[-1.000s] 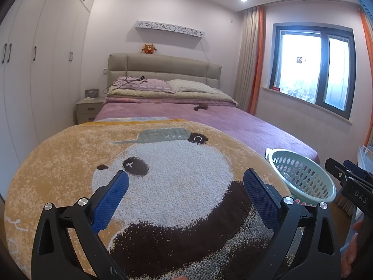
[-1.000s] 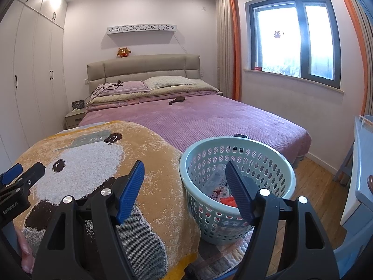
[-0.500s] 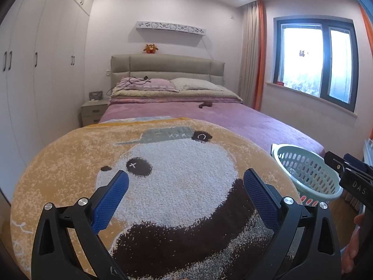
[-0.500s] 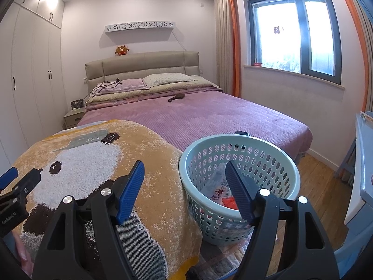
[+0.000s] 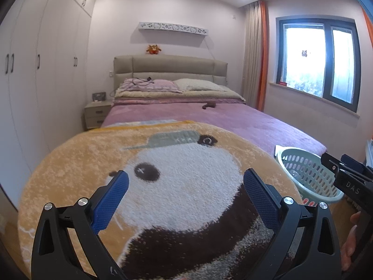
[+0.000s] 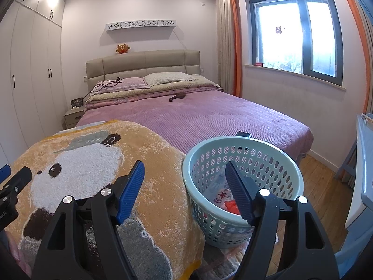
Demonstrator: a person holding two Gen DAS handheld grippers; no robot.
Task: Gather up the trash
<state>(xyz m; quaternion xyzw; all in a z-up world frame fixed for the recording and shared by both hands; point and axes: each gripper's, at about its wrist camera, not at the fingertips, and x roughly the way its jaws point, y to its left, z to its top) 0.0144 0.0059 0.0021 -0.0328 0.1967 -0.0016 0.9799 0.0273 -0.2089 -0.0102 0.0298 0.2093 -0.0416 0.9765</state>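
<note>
Plainly, both sets of tongs are held wide open with nothing between the pads. The basket point(image 6: 242, 177), with wrappers point(image 6: 222, 194) already lying in it, stands at the foot of the bed, just ahead of the right gripper point(image 6: 184, 192) — the nearer one. From the left gripper point(image 5: 185, 200) it lies off to the right, beyond the bear blanket point(image 5: 177, 161).

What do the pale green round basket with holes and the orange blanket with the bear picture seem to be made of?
The pale green round basket looks like moulded plastic with a smooth, slightly matte finish: its wall has even rows of punched holes and a thick rolled rim. The orange blanket with the bear picture looks like a soft fleece or plush textile: its surface is fuzzy and the fibre is not identifiable.
</note>
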